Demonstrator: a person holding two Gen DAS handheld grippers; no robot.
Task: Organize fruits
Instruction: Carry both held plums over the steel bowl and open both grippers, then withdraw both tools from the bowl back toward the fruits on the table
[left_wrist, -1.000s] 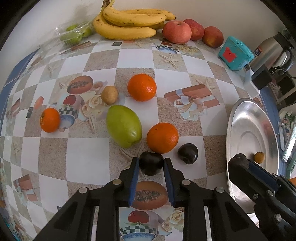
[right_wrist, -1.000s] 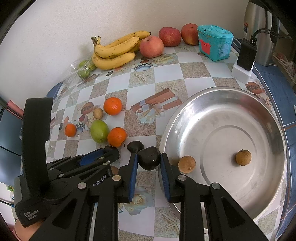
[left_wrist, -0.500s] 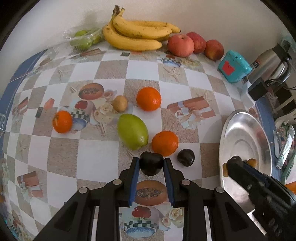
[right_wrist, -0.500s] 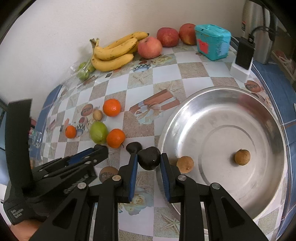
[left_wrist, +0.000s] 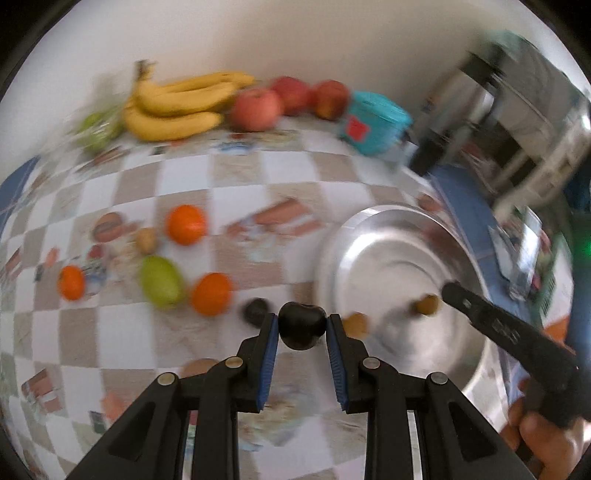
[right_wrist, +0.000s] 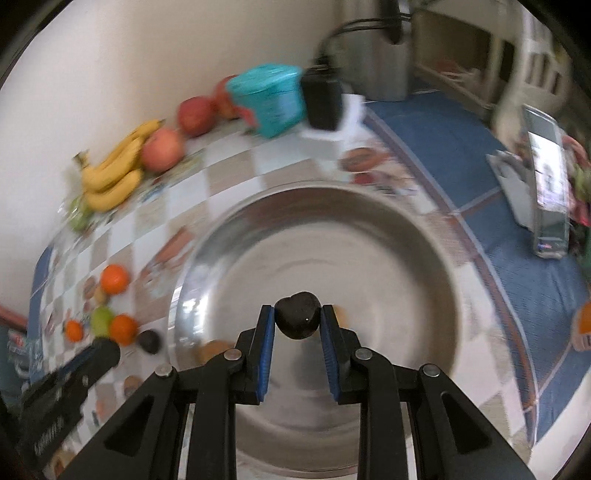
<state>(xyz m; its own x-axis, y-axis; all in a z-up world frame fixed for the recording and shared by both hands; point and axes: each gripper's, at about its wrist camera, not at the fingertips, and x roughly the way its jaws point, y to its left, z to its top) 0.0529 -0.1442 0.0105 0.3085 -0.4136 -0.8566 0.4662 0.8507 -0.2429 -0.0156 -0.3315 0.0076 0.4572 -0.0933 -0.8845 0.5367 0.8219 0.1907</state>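
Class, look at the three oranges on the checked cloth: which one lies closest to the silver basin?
The orange beside the green fruit, nearest the loose dark fruit. The other two oranges lie farther from the silver basin.

A teal plastic box (left_wrist: 376, 127) with a red label on its near face serves as the landmark here, sitting on the checkered tablecloth (left_wrist: 236, 192) close to the pale wall (left_wrist: 295, 40). Just to its right stands a black adapter (right_wrist: 323, 99) plugged into a white block (right_wrist: 343, 122), touching or nearly touching the box. Behind and further right of the box rises a steel kettle (right_wrist: 384, 62), its cable looping at the top. Well to the right of the box, past the cloth's blue border (right_wrist: 461, 173), an upright phone-like screen (right_wrist: 546, 177) shows, blurred. The cloth's printed pictures around the box are too smeared to read.
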